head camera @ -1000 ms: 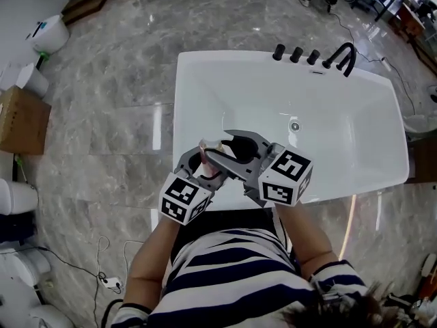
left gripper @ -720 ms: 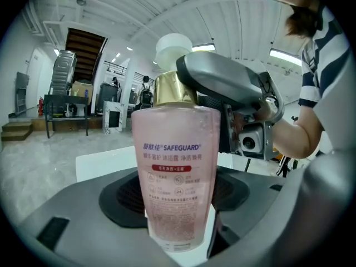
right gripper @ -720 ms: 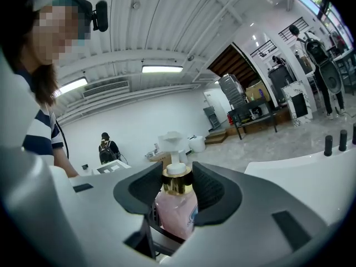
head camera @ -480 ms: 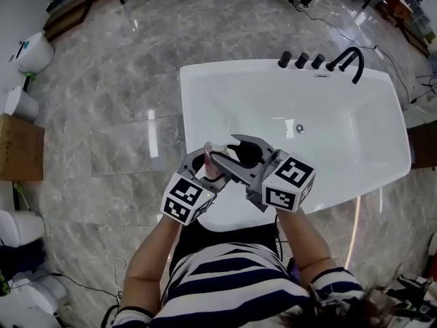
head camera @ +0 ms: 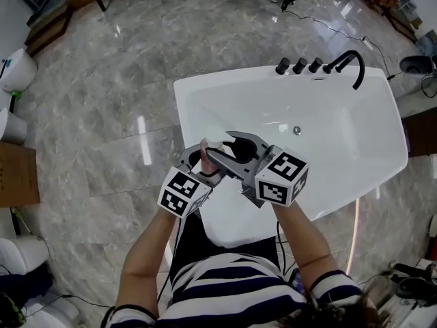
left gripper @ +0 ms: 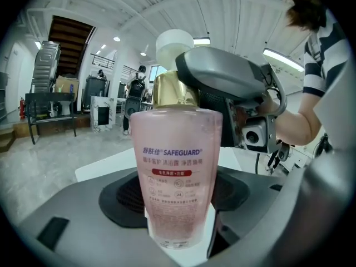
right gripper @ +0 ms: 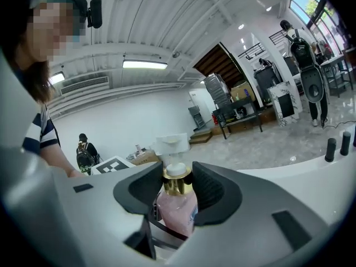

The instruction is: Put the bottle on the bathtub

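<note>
Nearest us, our left gripper (head camera: 200,163) clamps the pink body of the bottle (left gripper: 179,171) and holds it upright. Our right gripper (head camera: 229,150) has its jaws closed on the gold neck under the pump. The bottle is held above the near end of the bathtub (head camera: 341,108). Beyond, black taps (head camera: 300,65) stand on the far rim.

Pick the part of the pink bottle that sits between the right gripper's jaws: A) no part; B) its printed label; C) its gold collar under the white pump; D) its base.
C: in the right gripper view the gold collar of the bottle stands between the two dark pads of the right gripper, the white pump just above them.
</note>
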The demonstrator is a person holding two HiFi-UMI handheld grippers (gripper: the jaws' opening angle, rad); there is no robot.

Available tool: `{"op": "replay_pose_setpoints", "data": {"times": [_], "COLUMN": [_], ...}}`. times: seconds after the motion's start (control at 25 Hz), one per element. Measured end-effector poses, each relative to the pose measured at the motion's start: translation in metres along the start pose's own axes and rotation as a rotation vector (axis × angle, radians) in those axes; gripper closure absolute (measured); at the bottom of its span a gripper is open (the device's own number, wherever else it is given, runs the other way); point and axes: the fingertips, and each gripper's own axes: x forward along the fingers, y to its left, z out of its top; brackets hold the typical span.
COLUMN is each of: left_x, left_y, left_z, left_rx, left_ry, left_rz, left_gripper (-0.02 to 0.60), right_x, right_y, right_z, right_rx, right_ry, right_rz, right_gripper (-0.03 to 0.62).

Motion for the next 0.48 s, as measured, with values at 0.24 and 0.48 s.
{"op": "replay_pose_setpoints", "data": {"times": [0.24,0.48], "left_x": [0.023,0.017], "left_y": [0.017,0.029], "left_z": [0.005,0.009], "left_rx": [0.03,0.017], "left_ry": [0.02,0.013], "left_rz": [-0.024,-0.031], "left_gripper": [0.267,0.267], "right_x": [0.005,0.018], "right_y": [-0.029,-0.027], "right_z": [0.005,0.012], "right_rx": [0.014,0.013], "right_ry": [-0.005,-0.01], "right_rz": [-0.044,-0.061], "right_gripper": [0.413,0.413]}}
